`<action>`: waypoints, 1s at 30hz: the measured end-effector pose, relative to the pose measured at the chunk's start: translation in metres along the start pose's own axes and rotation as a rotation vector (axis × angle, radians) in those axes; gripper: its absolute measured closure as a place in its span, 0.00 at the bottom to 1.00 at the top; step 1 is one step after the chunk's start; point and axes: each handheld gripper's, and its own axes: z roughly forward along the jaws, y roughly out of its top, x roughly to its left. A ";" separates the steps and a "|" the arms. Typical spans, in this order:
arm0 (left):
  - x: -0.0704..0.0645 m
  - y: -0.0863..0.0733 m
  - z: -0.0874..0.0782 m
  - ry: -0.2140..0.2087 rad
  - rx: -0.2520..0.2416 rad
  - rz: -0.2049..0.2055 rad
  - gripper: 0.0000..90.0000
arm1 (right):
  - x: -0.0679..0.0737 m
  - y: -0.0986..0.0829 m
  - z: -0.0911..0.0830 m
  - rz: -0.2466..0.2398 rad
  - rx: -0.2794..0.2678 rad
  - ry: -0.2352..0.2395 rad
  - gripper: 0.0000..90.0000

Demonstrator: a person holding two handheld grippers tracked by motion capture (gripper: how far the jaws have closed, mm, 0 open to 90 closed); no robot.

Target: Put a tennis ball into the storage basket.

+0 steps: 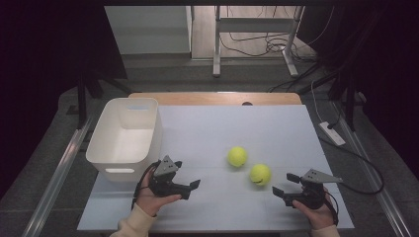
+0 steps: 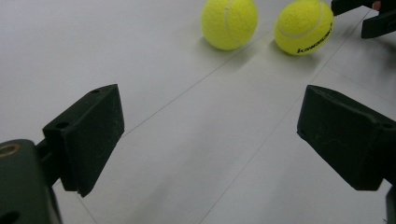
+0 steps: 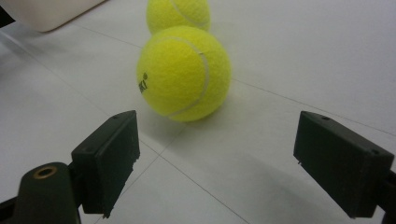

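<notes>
Two fuzzy tennis balls, two empty claws

Both felt balls sit on the smooth white bench: the near tennis ball (image 1: 260, 174) just ahead of the right claw (image 1: 285, 185), the far tennis ball (image 1: 237, 156) close beside it. The left claw (image 1: 189, 189) and right one both gape wide, blocky black jaws holding nothing. A rounded white plastic bin (image 1: 125, 137) stands at the left.

black print on one tennis ball (image 2: 303, 27), too blurred to read.

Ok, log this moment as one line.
left gripper open, empty | right gripper open, facing near ball | far ball loose | bin empty
</notes>
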 end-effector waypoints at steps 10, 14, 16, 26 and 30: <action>-0.009 0.010 0.012 -0.010 0.004 0.053 0.08 | 0.001 -0.001 0.000 0.001 0.007 -0.006 0.16; -0.011 0.013 0.016 -0.019 0.012 0.054 0.08 | 0.001 -0.001 -0.001 0.000 0.004 -0.006 0.16; -0.012 0.015 0.020 -0.026 0.017 0.054 0.08 | 0.001 -0.001 -0.001 0.000 0.006 -0.008 0.16; -0.019 0.029 0.035 -0.044 0.043 0.076 0.09 | 0.001 -0.002 -0.002 0.001 0.001 -0.012 0.16; -0.021 0.034 0.044 -0.057 0.061 0.077 0.09 | 0.001 -0.002 -0.002 0.002 0.001 -0.012 0.16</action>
